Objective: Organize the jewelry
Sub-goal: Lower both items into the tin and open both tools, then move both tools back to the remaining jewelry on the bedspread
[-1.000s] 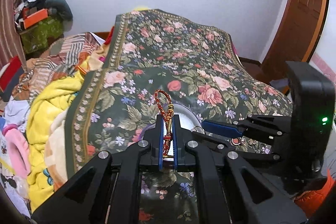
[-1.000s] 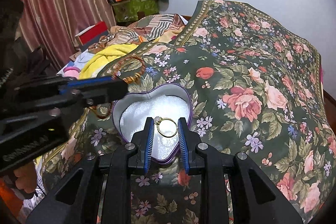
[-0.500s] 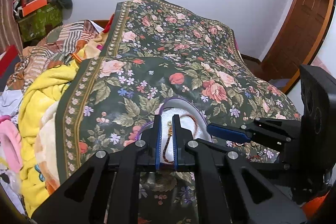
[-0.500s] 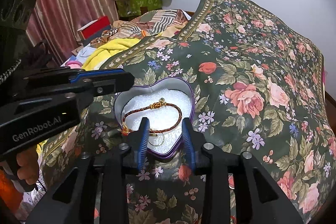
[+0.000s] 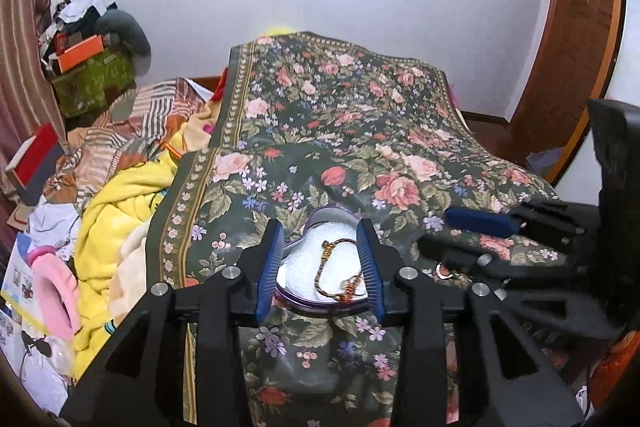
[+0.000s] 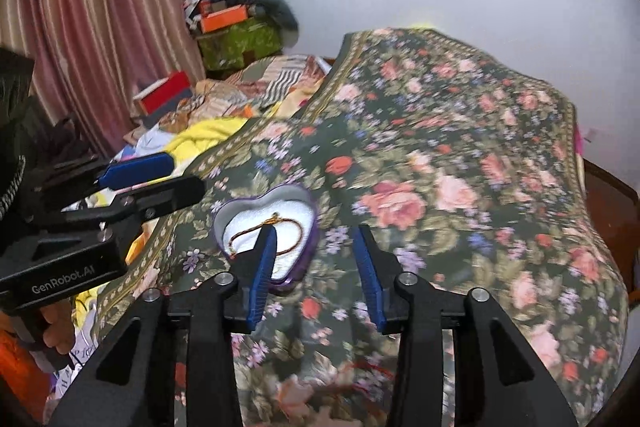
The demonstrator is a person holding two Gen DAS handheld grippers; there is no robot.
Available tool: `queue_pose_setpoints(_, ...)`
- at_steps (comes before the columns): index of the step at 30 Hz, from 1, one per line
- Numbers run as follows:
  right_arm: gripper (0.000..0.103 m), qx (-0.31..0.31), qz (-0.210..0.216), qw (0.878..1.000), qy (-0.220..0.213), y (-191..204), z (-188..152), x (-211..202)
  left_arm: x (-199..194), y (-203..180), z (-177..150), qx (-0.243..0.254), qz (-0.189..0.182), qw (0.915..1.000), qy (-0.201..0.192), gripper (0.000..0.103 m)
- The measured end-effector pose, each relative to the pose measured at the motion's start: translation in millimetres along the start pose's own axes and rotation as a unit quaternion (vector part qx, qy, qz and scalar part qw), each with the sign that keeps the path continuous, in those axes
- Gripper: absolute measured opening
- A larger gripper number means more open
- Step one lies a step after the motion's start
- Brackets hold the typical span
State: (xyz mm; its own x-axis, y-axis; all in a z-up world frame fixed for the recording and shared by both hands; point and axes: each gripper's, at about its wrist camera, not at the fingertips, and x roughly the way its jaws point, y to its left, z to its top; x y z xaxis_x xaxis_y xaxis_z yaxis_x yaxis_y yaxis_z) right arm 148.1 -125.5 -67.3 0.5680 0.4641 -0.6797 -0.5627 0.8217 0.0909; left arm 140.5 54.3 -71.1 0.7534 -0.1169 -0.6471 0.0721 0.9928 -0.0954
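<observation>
You are at the end of a placing step: the red-and-gold braided bracelet (image 5: pixel 334 273) lies inside the heart-shaped tin (image 5: pixel 320 259) on its white lining, and the tin sits on the floral bedspread (image 5: pixel 360 131). A thin gold ring seems to rest near the bracelet's lower end, though it is too small to be sure. Your left gripper (image 5: pixel 320 269) stands spread wide above the tin, one blue pad to either side of the bracelet, gripping nothing and, as far as the view shows, touching nothing. Your right gripper (image 6: pixel 316 267) is likewise spread wide and empty, held just to the right of the tin, its left finger crossing in front of the tin's rim in that view. By my judgement the next move is to find another loose piece: in the left wrist view a small ring-like item (image 5: pixel 442 270) shows on the cloth under your right tool, and picking up something that thin calls for a low, level approach with the pads closing squarely on it so it does not slide into the fabric folds.
</observation>
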Motion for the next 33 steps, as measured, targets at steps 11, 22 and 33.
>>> queue_pose_setpoints(11, 0.038, 0.032, -0.054, 0.998, -0.018, -36.3, -20.9, -50.1, -23.2, -36.8, -8.4, 0.018, -0.01, 0.9998, -0.005, 0.052)
queue_pose_setpoints(22, 0.038, 0.071, -0.082, 0.994, 0.002, -71.9, -61.4, -70.9, -5.9, -81.0, -33.4, 0.05, -0.037, 0.9972, 0.042, 0.053)
queue_pose_setpoints(33, 0.038, 0.096, -0.093, 0.99, 0.038, -94.2, -96.5, -69.3, 40.7, -117.5, -59.9, 0.062, -0.073, 0.9885, 0.117, 0.054)
